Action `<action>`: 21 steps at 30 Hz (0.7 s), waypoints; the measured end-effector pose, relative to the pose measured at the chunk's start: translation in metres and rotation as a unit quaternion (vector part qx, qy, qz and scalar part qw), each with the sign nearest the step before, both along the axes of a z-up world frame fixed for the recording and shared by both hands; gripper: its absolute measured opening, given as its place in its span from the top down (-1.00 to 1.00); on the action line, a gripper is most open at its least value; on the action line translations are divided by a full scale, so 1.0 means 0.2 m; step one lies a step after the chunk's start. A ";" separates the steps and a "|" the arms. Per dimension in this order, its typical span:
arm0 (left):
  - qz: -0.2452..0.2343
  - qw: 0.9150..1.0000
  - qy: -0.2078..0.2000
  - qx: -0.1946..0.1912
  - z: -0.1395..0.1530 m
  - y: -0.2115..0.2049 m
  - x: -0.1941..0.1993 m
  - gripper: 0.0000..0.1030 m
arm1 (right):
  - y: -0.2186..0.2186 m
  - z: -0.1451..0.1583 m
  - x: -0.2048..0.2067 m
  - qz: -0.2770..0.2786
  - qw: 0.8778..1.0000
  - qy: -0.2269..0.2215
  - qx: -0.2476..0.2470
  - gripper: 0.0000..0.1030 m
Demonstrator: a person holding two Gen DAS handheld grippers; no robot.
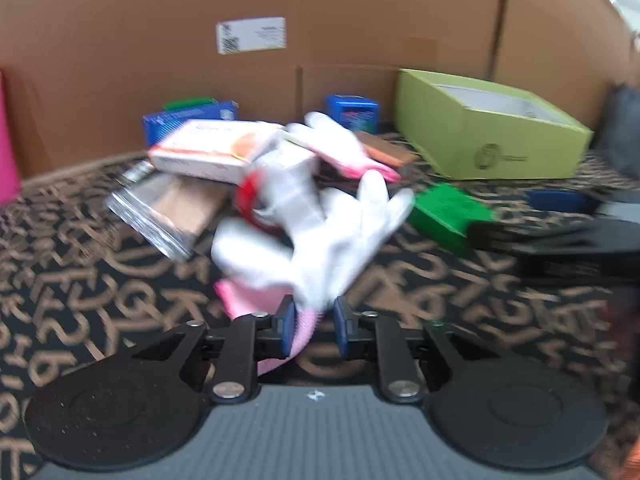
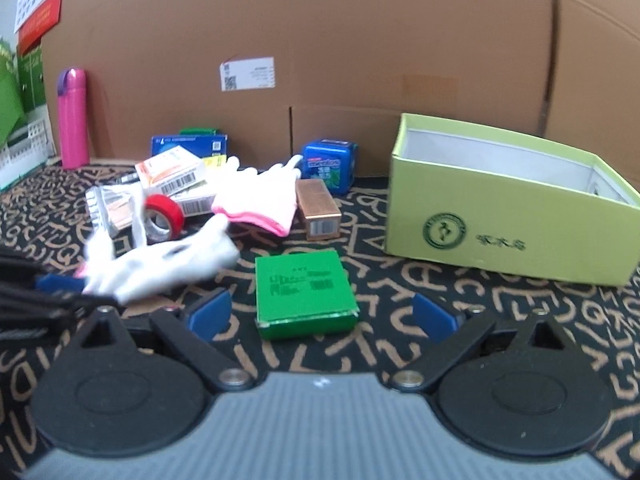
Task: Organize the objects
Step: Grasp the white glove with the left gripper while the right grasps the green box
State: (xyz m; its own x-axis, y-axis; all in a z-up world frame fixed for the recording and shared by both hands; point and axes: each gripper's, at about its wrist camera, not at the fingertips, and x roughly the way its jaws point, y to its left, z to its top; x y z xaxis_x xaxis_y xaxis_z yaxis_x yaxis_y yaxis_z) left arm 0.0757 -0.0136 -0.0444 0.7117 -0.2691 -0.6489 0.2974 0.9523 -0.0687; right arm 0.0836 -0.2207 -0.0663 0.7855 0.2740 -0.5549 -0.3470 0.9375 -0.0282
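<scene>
My left gripper (image 1: 314,330) is shut on the pink cuff of a white glove (image 1: 320,236), which is blurred by motion and hangs above the carpet. The same glove (image 2: 160,268) shows at the left of the right wrist view, held by the left gripper (image 2: 60,284). My right gripper (image 2: 322,316) is open and empty, its fingers either side of a flat green box (image 2: 304,294) lying on the carpet. The open lime-green cardboard box (image 2: 500,216) stands to the right; it also shows in the left wrist view (image 1: 488,140).
A pile lies behind: a second white glove (image 2: 260,196), red tape roll (image 2: 164,216), orange-white carton (image 2: 172,170), foil packet (image 2: 110,208), copper box (image 2: 318,208), blue mint tin (image 2: 328,166), blue box (image 2: 188,146). A pink bottle (image 2: 74,120) stands left. A cardboard wall (image 2: 320,40) closes the back.
</scene>
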 end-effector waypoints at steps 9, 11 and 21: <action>0.004 1.000 -0.003 -0.009 0.00 -0.02 0.01 0.02 | 0.08 -0.06 0.13 0.022 0.999 0.027 -0.030 -0.56; 0.002 1.000 -0.011 -0.004 0.00 -0.03 0.04 -0.17 | 0.09 -0.06 0.13 0.027 0.999 0.028 -0.034 -0.53; -0.045 0.999 -0.010 0.022 -0.04 -0.11 0.20 -0.19 | 0.09 -0.08 0.15 0.032 0.998 0.037 -0.028 -0.27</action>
State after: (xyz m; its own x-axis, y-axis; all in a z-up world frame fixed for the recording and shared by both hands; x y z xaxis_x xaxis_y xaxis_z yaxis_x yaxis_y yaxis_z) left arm 0.1154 -0.0351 -0.0529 0.6994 -0.3034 -0.6471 0.3823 0.9238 -0.0199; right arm 0.1129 -0.2036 -0.0822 0.7238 0.2896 -0.6263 -0.4096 0.9108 -0.0521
